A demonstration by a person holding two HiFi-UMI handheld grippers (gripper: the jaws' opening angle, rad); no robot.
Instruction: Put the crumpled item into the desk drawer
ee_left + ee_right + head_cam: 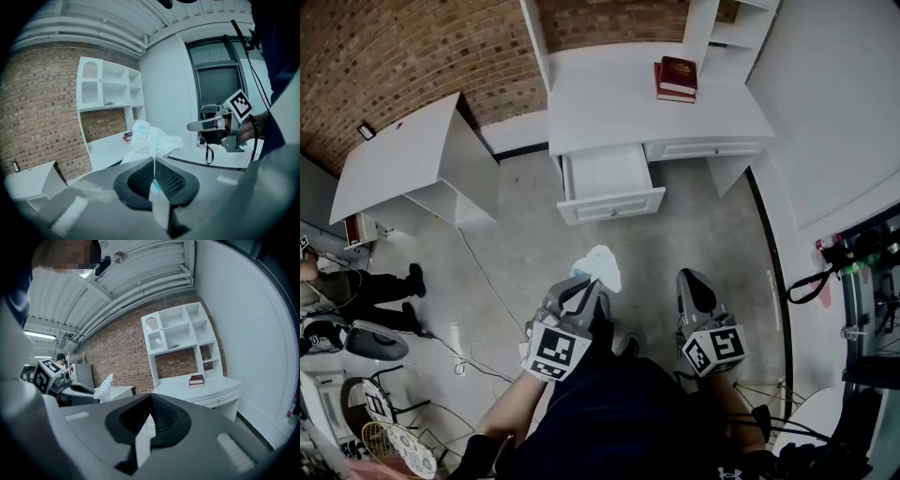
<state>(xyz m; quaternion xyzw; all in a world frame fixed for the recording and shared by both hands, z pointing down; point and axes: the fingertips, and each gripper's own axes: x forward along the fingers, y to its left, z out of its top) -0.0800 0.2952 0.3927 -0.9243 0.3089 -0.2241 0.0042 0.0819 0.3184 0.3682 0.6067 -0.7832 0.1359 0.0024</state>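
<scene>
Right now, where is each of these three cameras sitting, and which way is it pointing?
Head view: on the person's head, looking steeply down at the open drawer, left tongs, right tongs and their dark torso.
Left gripper view: on the left tongs, looking along shut jaws pinching the crumpled item; the right tongs show at right.
Right gripper view: on the right tongs, along shut, empty jaws toward the desk.
Shared: both gripper views show the books.

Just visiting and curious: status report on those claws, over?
Left claw shut on crumpled item. Right claw shut, empty. Desk drawer open ahead, nothing seen blocking the floor between. Over.
</scene>
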